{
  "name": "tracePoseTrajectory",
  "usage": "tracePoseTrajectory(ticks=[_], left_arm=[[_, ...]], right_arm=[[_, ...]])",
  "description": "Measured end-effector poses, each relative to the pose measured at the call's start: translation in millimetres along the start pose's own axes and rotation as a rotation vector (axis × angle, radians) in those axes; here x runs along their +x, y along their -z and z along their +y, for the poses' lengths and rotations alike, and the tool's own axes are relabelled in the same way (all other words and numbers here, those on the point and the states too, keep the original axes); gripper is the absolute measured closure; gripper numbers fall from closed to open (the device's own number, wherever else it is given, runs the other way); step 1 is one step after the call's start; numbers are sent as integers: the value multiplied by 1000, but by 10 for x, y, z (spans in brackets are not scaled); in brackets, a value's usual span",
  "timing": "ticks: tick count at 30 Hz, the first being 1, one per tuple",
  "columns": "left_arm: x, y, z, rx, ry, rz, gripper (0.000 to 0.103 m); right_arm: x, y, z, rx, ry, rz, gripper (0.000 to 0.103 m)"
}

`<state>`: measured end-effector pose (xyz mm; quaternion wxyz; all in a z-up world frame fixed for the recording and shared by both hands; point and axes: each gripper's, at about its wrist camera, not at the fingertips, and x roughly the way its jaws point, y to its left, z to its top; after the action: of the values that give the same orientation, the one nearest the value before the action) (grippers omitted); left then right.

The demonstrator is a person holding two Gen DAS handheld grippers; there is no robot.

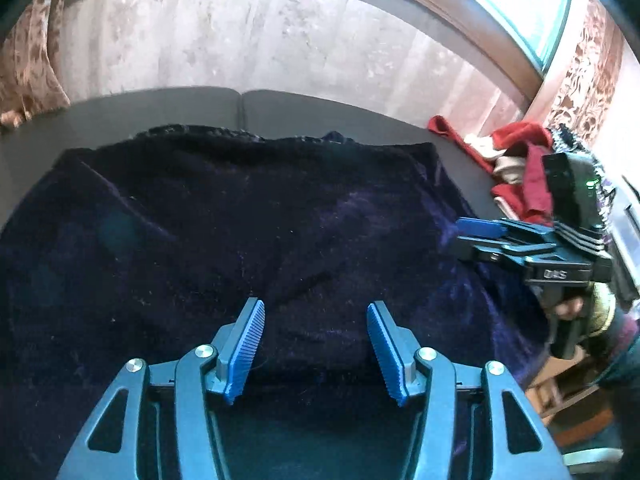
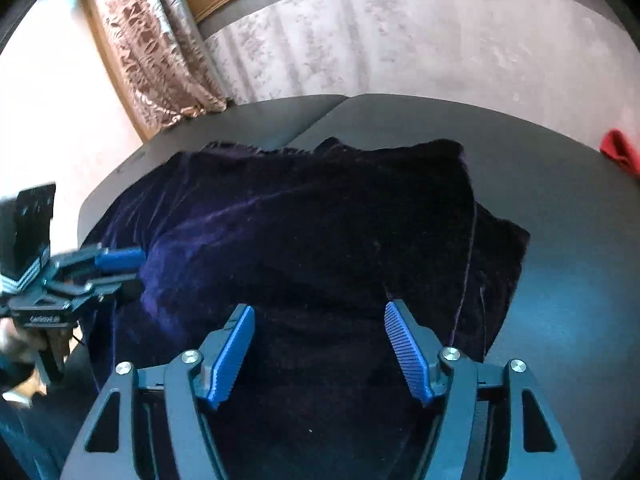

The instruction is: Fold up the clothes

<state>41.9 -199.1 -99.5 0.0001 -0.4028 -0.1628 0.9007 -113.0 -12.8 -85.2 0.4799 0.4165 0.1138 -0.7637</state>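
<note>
Nearest in the left wrist view, the left gripper (image 1: 316, 344) hovers over the near part of the dark purple velvet garment (image 1: 248, 232), its jaws spread apart with nothing between the blue pads. In the right wrist view the right gripper (image 2: 320, 354) hangs over the same cloth (image 2: 320, 232) a little further right, jaws likewise wide and empty. Each gripper shows in the other's camera: the right gripper (image 1: 476, 236) at the garment's right edge, the left gripper (image 2: 124, 268) at its left edge. The garment lies spread and rumpled across the dark grey surface (image 2: 540, 184), covering most of it. Further right, a pile of red and cream clothes (image 1: 516, 168) sits on the surface. Beyond the far edge hangs a pale curtain (image 1: 280, 36).
</note>
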Motion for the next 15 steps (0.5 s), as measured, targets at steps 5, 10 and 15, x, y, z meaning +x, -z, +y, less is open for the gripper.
tracePoseTrajectory(ticks=[5,10,15], left_arm=[[-202,-146,77,-40,17,-68,47],[-387,-419,430,-94,-114,-164,45],[-286,-629,699,-29,-255,-115,44]], right_arm=[[-3,-166,-8,63,14,58,27],[-105,-529,219,81,2,-16,0],[238,-858,496,30,-51,-29,0]])
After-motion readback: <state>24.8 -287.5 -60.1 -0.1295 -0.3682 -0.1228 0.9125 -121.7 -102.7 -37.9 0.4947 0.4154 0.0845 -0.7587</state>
